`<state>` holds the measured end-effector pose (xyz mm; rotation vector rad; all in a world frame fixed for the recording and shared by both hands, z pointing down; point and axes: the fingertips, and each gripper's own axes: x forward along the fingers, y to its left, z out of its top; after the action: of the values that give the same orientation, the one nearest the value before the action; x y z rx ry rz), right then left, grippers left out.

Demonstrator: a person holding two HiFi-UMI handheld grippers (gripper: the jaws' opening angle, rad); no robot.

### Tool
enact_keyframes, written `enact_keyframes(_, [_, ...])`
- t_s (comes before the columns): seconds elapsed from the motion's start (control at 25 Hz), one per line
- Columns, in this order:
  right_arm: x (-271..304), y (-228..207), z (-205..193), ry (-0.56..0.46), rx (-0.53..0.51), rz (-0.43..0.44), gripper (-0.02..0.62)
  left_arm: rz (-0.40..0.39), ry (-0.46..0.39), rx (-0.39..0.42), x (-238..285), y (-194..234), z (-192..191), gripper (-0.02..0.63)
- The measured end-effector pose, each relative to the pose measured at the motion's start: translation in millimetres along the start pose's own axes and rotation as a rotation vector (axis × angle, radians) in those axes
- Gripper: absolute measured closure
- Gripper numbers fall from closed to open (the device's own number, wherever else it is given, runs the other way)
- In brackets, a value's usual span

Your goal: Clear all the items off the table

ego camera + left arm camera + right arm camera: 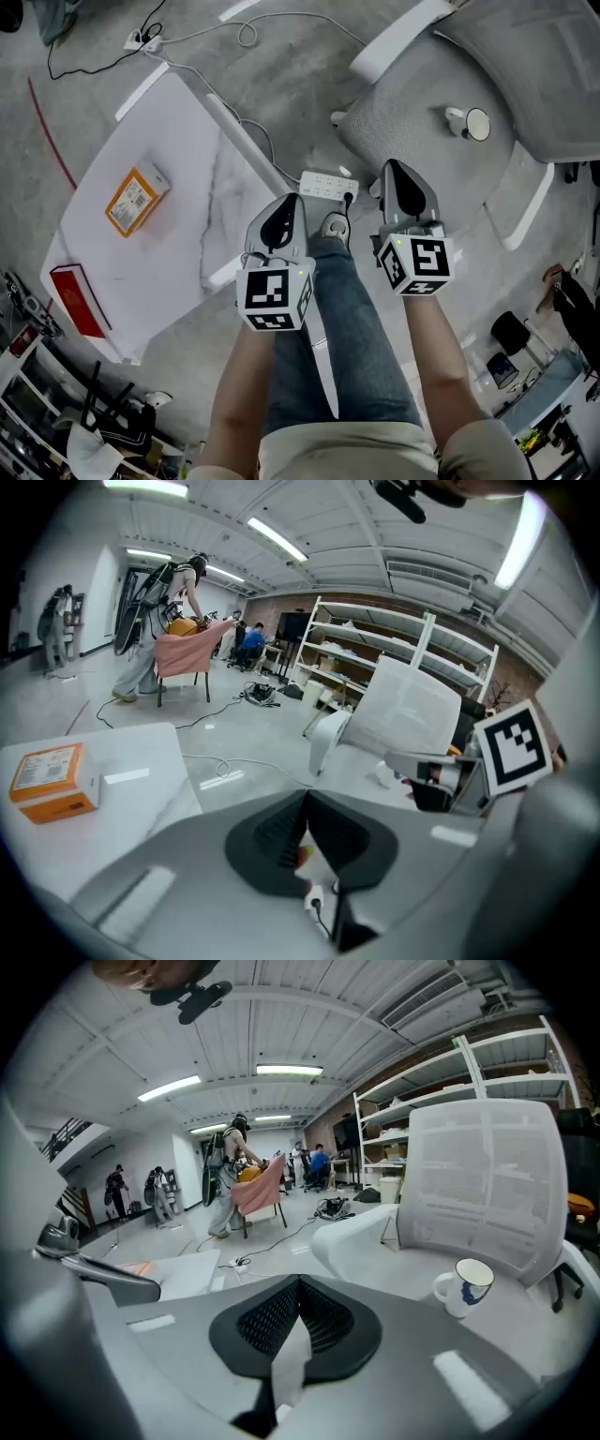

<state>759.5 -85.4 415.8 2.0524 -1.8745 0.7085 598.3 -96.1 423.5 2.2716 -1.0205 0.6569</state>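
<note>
The left tongs (289,202) and right tongs (393,169) were held pressed together, empty, presumably because the box (137,198) on the worktop (192,131) was not yet reached.

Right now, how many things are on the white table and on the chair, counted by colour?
Orange box on the table: 1
Red box at the table's edge: 1
White mug on the chair: 1
Total: 3

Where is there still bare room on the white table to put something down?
Most of the table is bare: the wide stretch between the orange box and its near edge, and the far end beyond the box. The red item takes one corner. It is crowded on the floor beside the table, by the power strip and the person's shoe.
</note>
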Motion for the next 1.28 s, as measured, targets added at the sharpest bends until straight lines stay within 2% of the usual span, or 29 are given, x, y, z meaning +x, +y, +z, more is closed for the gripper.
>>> enact_keyframes(0.28, [2, 68, 7, -0.001, -0.039, 0.101, 0.597, 0.053, -0.025, -0.017, -39, 36, -6, 0.598])
enact_keyframes(0.6, [2, 155, 10, -0.001, -0.091, 0.238, 0.597, 0.109, -0.05, -0.073, -87, 78, -21, 0.598])
enact_keyframes(0.92, [5, 247, 10, 0.026, -0.155, 0.387, 0.597, 0.189, -0.076, -0.133, -136, 133, -32, 0.598])
enact_keyframes(1.28, [14, 338, 4, 0.048, -0.181, 0.498, 0.597, 0.271, -0.101, -0.196, -182, 202, -45, 0.598])
